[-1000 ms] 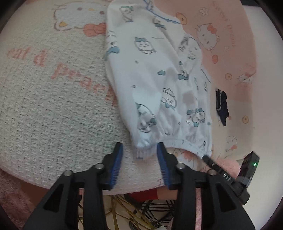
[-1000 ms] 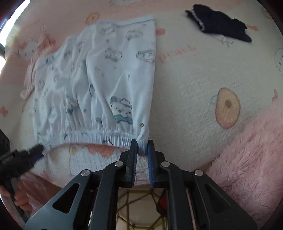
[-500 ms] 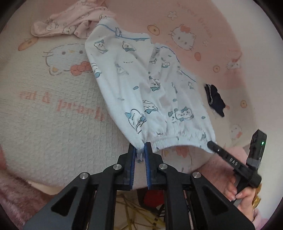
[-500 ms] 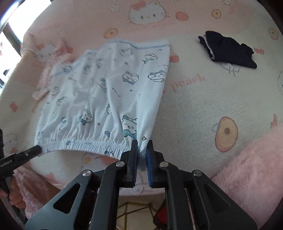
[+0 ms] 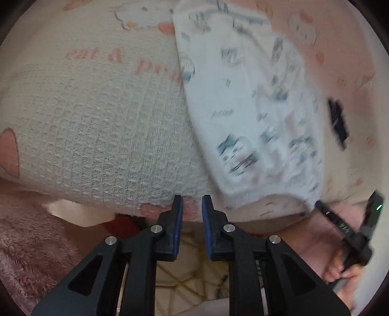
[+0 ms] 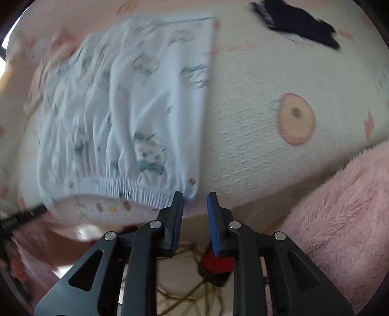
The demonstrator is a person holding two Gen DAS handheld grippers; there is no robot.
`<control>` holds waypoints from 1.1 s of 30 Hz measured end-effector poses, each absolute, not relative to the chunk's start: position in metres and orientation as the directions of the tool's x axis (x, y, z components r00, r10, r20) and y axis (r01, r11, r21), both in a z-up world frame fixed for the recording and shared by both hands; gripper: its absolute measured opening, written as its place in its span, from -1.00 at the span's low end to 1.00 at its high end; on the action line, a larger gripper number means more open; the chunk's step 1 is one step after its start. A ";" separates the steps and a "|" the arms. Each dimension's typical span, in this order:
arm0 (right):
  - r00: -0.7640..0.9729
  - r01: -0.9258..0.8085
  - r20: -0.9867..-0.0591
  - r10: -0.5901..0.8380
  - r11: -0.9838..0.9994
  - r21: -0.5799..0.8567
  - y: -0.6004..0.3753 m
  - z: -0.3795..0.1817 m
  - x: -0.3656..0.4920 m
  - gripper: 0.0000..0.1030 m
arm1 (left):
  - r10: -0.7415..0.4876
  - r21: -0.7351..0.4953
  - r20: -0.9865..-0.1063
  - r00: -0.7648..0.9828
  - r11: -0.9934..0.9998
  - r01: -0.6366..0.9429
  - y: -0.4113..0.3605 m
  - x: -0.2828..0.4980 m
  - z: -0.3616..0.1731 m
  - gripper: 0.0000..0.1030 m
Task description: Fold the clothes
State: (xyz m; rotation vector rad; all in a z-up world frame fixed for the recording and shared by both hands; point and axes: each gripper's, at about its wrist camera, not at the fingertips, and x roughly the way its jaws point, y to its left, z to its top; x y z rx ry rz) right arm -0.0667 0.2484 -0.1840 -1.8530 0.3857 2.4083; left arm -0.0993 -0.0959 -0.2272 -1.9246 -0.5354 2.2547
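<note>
A white garment with blue cartoon prints [image 5: 248, 104] lies flat on the cream waffle blanket [image 5: 102, 136], its elastic hem toward the near edge. My left gripper [image 5: 190, 201] hangs over the blanket's edge, left of the hem corner; its jaws are opening with only a narrow gap and nothing between them. In the right wrist view the same garment [image 6: 136, 107] lies with its hem corner just left of my right gripper [image 6: 195, 200], whose jaws are opening too, empty. The other gripper [image 5: 345, 226] shows at the right in a hand.
A dark navy garment [image 6: 301, 21] lies far right on the blanket [image 6: 267, 150]. A fluffy pink cover [image 6: 340, 209] fills the near right, and another patch [image 5: 26, 238] the near left. Below the bed edge are yellow cables and a red object [image 6: 217, 262].
Both grippers held the hem corners half a second ago; now both have let go and parted slightly. The garment lies released, and the left gripper has shifted left of its corner.
</note>
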 end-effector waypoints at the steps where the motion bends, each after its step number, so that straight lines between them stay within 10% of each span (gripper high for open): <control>1: -0.312 -0.227 -0.948 -0.068 -0.963 0.144 0.254 -0.172 -0.064 -0.62 | 0.324 -0.353 -0.924 -0.205 -0.927 0.126 -0.099 -0.100 -0.219 -0.65; 8: -0.432 -0.075 -0.898 -0.087 -0.988 0.132 0.236 -0.109 -0.088 -0.52 | 0.307 -0.323 -0.904 -0.298 -0.946 0.006 -0.095 -0.168 -0.157 -0.23; 18: -0.523 0.146 -0.840 -0.147 -0.986 0.082 0.144 -0.085 -0.248 -0.33 | 0.172 -0.209 -0.935 -0.310 -0.973 0.093 -0.123 -0.331 -0.189 -0.23; 24: -0.439 0.261 -0.880 -0.181 -0.963 0.068 0.087 -0.143 -0.337 -0.33 | 0.303 -0.340 -0.921 -0.246 -0.932 0.124 -0.140 -0.377 -0.232 -0.33; 33: -0.314 0.311 -0.948 -0.056 -0.949 -0.047 0.080 -0.215 -0.373 -0.24 | 0.467 -0.365 -0.861 -0.201 -0.843 -0.394 -0.061 -0.358 -0.200 -0.38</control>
